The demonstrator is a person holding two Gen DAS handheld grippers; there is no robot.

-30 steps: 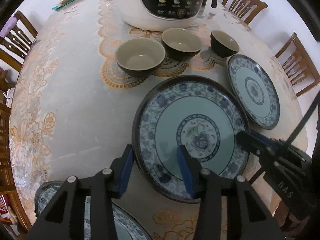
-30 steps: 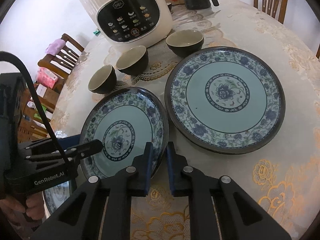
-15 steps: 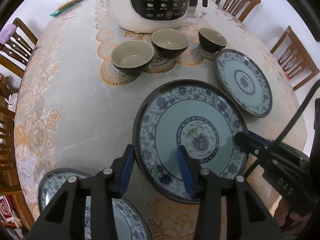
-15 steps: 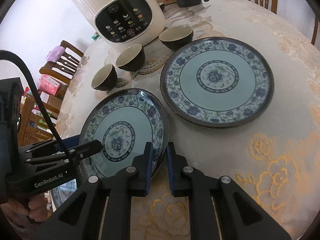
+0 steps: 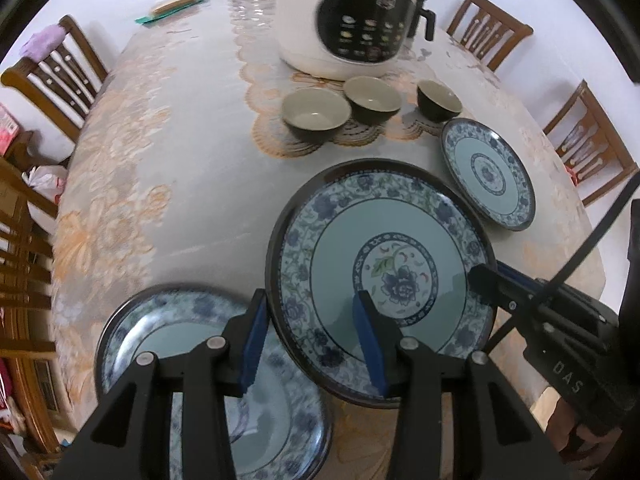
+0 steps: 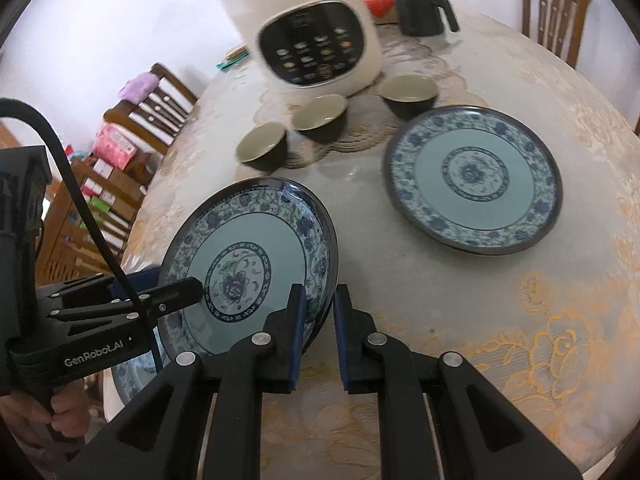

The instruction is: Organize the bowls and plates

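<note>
- Table [image 5: 168,184]: round, under a pale cloth with orange flowers; wooden chairs [image 5: 60,68] ring it. Its left half lies bare of dishes in the left wrist view.
- Cooker [image 5: 352,20]: white, dark button panel, at the far middle of the table. Only the right wrist view shows the whole black jug [image 6: 420,10] beside it, near the far edge.
- Held plate [image 5: 384,276]: blue-flowered, dark rim, tilted and lifted above the table near the near edge. The right wrist view shows it edge-up, with its right rim between the two pads.
- Second plate [image 6: 474,180]: flat on the table toward the right edge, well apart from the held plate, with bare cloth between them.
- Third plate [image 5: 192,360]: flat at the near-left edge, below the left gripper; blurred. The right wrist view shows only a sliver of it, behind the left gripper.
- Left gripper [image 5: 310,336]: jaws set wide and straddling the held plate's left rim, one pad outside it, one over the plate's face. Whether the pads press the plate, I cannot tell.
- Right gripper [image 6: 318,336]: jaws nearly closed, pinching the held plate's right rim.
- Three bowls [image 5: 374,98]: dark outside, pale inside, in a row in front of the cooker, all upright and separate.
</note>
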